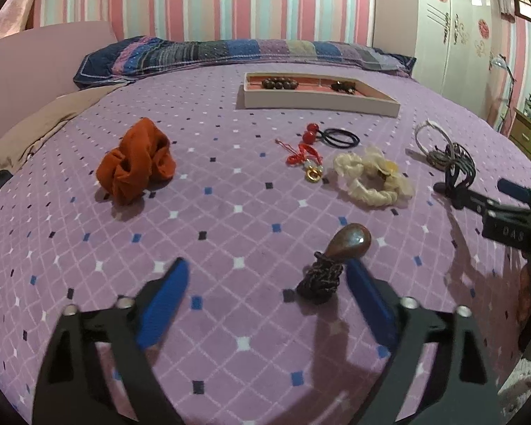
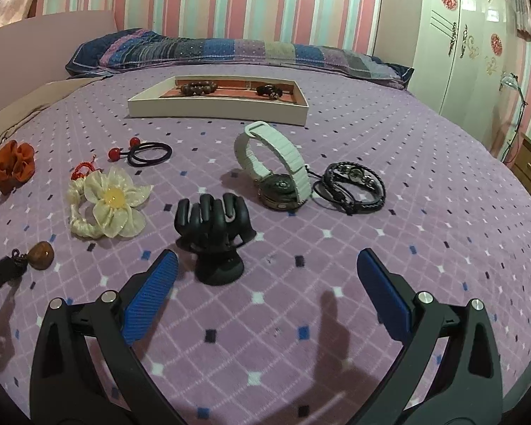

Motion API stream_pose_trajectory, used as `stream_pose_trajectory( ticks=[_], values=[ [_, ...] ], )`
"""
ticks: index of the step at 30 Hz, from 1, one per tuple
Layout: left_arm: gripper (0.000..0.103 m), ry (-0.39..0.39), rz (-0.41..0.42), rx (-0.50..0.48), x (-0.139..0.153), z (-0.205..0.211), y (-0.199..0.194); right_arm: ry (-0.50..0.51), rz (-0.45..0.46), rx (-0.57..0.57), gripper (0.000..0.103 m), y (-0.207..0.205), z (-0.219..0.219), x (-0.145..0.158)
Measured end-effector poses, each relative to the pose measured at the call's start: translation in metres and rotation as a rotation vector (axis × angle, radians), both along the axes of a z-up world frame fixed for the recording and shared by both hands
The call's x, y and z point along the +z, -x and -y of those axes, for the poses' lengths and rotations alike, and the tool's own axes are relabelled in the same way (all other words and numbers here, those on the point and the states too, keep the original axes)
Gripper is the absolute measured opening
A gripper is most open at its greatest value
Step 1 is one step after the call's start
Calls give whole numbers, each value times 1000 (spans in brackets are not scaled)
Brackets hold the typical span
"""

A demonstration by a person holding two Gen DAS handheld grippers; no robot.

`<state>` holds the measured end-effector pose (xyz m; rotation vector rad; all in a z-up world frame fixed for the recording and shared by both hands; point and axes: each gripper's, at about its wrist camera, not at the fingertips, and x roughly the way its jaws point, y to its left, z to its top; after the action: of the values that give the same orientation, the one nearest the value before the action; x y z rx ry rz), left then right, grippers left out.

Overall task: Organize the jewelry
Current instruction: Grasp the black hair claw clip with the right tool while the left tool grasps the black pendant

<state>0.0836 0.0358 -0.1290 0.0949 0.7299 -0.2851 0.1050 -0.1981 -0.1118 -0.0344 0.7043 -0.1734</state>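
Right wrist only, white watch (image 2: 269, 163) unobscured

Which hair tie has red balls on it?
The black elastic hair tie lying in front of the tray. The orange scrunchie and cream flower scrunchie have no balls.

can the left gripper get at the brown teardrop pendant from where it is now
Probably yes. The left gripper stands open low over the bedspread, and the brown pendant with its dark cord knot lies just inside its right-side finger. Nothing lies between them; it sits off-centre, so a small sideways shift would help.
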Motion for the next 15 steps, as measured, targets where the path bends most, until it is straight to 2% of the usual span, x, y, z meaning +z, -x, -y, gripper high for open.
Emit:
stream_pose_trajectory(
  ticks=[3,6,9,11,15],
  values=[
    [76,0,-12,-25,-1,4,-2,-7,-7,11,98,-6,-2,1],
    [74,-4,-16,-35,-2,6,-2,-14,-22,31,91,-13,-6,0],
    [63,-1,-26,-50,-3,8,-5,-20,-45,56,77,-18,-10,-3],
    [55,-7,-27,-60,-4,11,-6,-29,-59,67,62,-20,-11,-7],
    [46,-18,-27,-73,-5,15,-5,-60,-68,80,51,-22,-8,-9]
  ],
)
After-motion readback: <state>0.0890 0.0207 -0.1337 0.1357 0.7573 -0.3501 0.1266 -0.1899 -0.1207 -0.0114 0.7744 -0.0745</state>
